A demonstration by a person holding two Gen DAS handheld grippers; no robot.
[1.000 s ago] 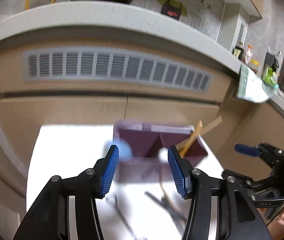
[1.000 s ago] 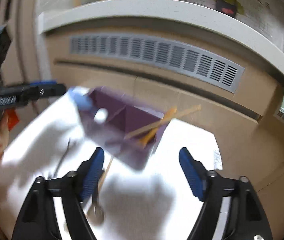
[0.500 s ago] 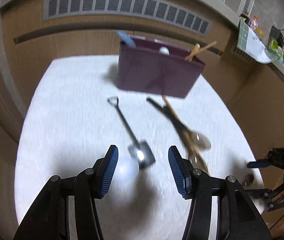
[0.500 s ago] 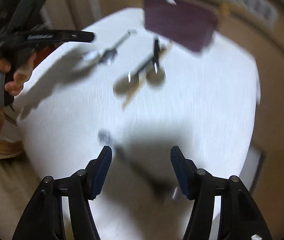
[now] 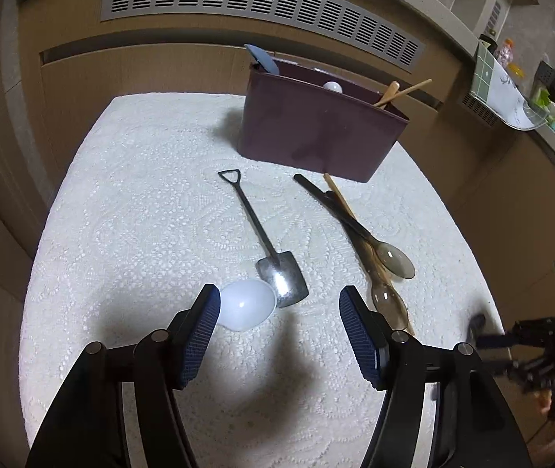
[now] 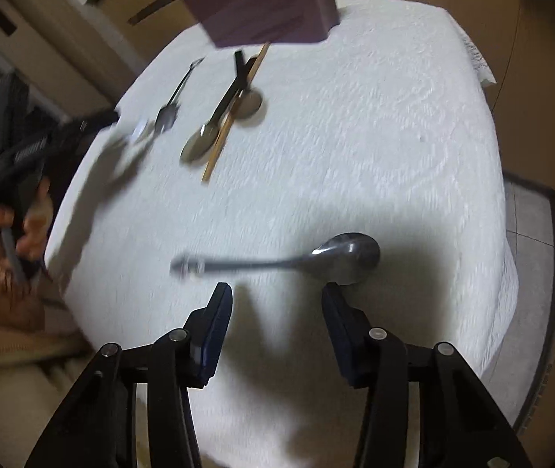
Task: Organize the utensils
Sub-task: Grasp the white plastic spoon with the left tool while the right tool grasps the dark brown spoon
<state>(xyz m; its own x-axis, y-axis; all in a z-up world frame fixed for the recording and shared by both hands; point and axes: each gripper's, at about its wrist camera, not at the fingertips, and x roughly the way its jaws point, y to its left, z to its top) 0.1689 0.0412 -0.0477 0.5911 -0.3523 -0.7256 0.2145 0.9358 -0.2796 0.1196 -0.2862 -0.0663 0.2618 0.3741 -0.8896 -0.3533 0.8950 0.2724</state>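
The left gripper [image 5: 279, 304] hangs low over the white lace-patterned tablecloth [image 5: 129, 210] with its blue-padded jaws spread wide and grasping nothing; a white rounded plastic spoon bowl [image 5: 247, 304] lies just beside its left finger [image 5: 201, 335], touching the blade of a black-handled metal shovel-shaped spoon [image 5: 264, 245]. To the right, two translucent brown plastic spoons [image 5: 385, 269] and a wooden chopstick [image 5: 345, 204] lie crossed together, in front of the dark purple rectangular utensil holder [image 5: 316, 132], which already holds wooden sticks, a blue piece and a white one. The right gripper [image 6: 277, 312], jaws likewise released and empty, hovers just short of a dark metal spoon [image 6: 316, 257] that lies crosswise near the table's edge, well apart from the holder.
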